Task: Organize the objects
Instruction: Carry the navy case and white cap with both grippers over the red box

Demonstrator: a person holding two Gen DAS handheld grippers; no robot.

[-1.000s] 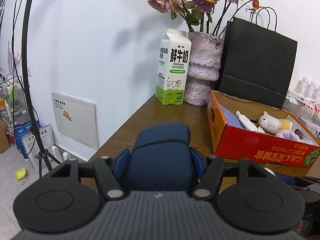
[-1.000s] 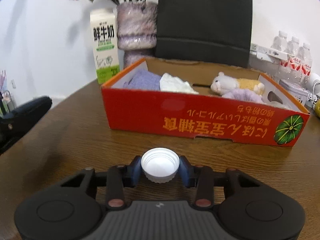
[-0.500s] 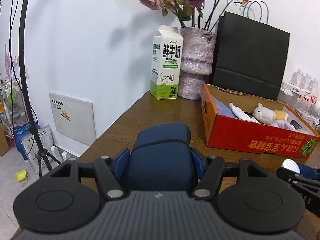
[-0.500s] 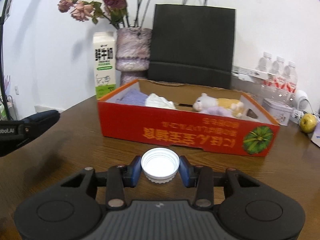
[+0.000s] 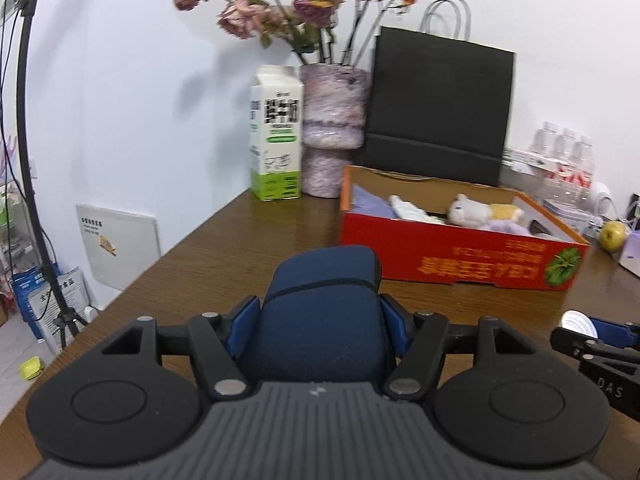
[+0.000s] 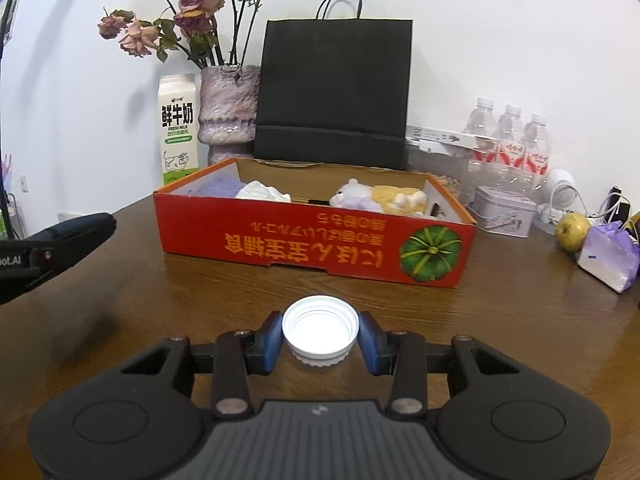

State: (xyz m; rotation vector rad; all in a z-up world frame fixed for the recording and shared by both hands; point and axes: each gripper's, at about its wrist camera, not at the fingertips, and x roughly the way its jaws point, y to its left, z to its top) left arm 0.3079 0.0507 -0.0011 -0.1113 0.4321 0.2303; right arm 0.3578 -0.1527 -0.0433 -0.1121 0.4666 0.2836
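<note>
Straight ahead, far across the bench (image 6: 520,312), lies the red box (image 6: 312,240); the right hand-held gripper (image 6: 320,338) grasps the white cap (image 6: 319,330), the left hand-held gripper (image 5: 320,316) the dark blue case (image 5: 320,312).

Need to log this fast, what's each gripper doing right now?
Left gripper: closed on a dark blue pouch.
Right gripper: closed on a white bottle cap.

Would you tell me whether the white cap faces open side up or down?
Open side up: the white cap shows its hollow, ridged inside.
</note>
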